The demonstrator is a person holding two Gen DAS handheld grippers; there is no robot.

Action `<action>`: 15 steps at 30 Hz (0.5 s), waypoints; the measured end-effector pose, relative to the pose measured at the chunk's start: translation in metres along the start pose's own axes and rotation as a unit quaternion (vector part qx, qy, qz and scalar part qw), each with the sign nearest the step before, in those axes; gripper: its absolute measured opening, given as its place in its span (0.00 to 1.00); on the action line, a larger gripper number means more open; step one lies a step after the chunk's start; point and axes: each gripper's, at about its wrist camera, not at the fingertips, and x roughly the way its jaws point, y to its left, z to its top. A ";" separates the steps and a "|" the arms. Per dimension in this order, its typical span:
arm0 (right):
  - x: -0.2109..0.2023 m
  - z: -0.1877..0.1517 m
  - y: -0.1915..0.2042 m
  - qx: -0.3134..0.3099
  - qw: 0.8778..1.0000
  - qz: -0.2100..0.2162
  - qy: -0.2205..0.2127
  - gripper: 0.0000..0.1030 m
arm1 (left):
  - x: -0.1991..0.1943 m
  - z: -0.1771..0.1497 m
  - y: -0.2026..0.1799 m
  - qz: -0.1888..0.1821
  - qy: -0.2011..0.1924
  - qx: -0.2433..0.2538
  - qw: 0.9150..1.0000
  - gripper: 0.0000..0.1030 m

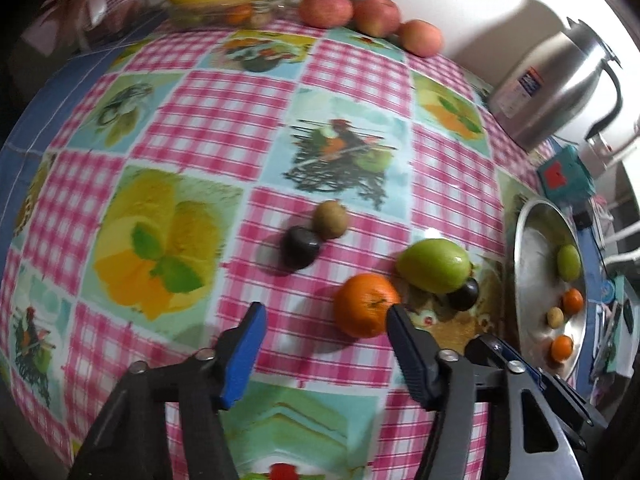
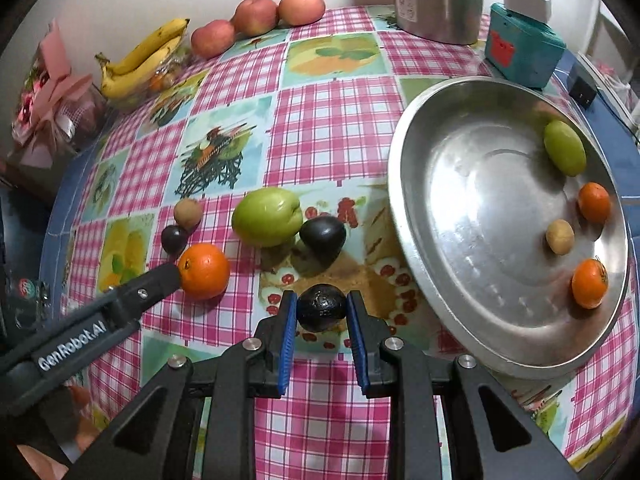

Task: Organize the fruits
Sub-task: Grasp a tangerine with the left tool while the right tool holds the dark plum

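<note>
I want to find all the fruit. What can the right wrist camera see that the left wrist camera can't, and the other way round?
Only the right wrist view shows the dark fruit pinched in the right tool, and a pink gift bundle.

Only the left wrist view shows the left tool from behind, open, one finger beside the orange.

Both show the big green fruit, bananas, three apples and the metal tray holding four small fruits.
</note>
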 end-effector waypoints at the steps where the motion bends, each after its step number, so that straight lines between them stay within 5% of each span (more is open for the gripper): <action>1: -0.001 0.000 -0.001 0.001 1.000 0.001 -0.001 0.25 | 0.001 0.000 -0.003 -0.001 0.001 0.004 1.000 0.58; 15: 0.000 0.001 0.005 -0.005 1.000 0.006 -0.001 0.25 | 0.013 0.008 -0.023 0.000 0.002 0.030 1.000 0.42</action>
